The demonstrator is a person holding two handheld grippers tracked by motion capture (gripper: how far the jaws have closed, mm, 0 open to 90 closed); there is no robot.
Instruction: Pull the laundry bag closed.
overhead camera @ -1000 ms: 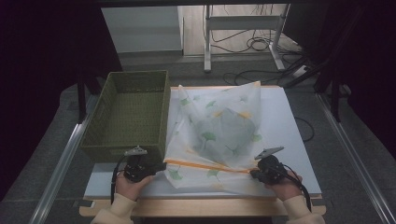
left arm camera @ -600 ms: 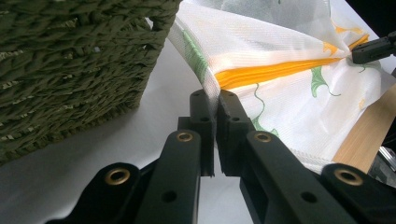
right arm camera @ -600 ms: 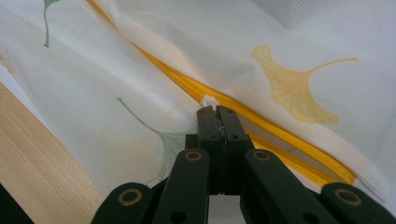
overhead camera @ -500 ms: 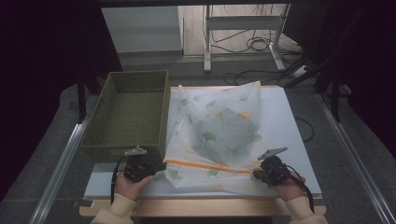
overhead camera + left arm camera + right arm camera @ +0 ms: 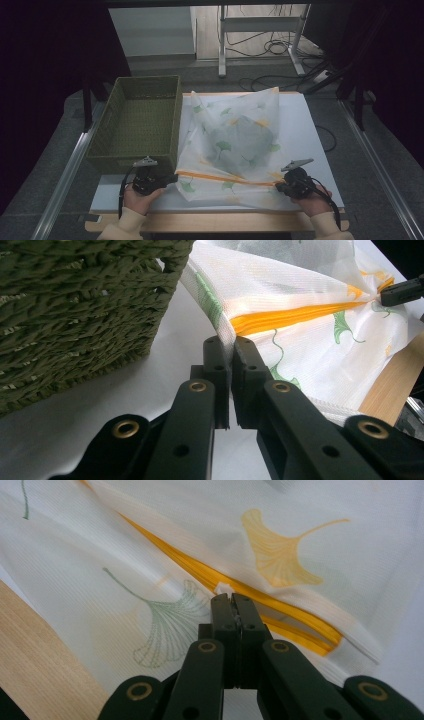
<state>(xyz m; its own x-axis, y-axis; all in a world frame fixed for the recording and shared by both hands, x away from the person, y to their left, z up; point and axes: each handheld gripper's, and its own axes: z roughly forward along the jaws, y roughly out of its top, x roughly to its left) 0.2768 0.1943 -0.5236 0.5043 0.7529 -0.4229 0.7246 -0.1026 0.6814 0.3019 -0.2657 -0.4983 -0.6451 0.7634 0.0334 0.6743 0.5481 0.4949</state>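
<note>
Both tongs (image 5: pixel 172 178) (image 5: pixel 278 186) clamped on cloth (image 5: pixel 235 145).

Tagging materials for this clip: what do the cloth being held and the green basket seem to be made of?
Cloth: thin, semi-sheer woven fabric, matte, with a fine ribbed weave, printed ginkgo leaves and an orange band; it lets light through and drapes softly. Both the left gripper and the right gripper pinch it.
Basket: woven plant fibre or paper cord, probably, dyed olive, matte; thick twisted strands show.

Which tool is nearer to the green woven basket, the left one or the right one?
Left. The left tool grips the cloth just beside the basket's near right corner. The right tool grips the cloth's other end, far across from the basket.
</note>
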